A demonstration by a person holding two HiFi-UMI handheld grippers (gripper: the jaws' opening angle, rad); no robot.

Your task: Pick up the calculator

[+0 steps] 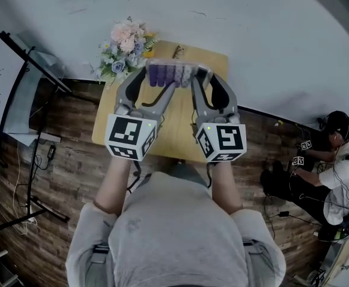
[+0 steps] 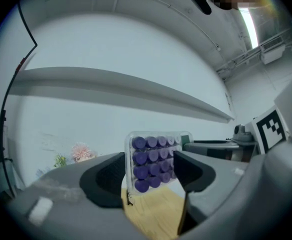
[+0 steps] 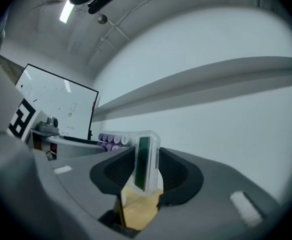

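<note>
The calculator (image 1: 171, 75), clear-cased with rows of round purple keys, hangs in the air above the wooden table (image 1: 180, 130), held at both ends. My left gripper (image 1: 153, 79) is shut on its keypad end. In the left gripper view the purple keys (image 2: 153, 161) stand upright between the two dark pads. My right gripper (image 1: 199, 79) is shut on the display end. The right gripper view shows the green display (image 3: 143, 164) edge-on between the pads, with the keys trailing off to the left. Both grippers point level, side by side.
A bunch of pink and blue flowers (image 1: 125, 46) sits at the table's far left corner, and a small dark item (image 1: 178, 51) lies near its far edge. A person (image 1: 342, 160) sits on the floor at the right. Stands and cables (image 1: 37, 154) line the left.
</note>
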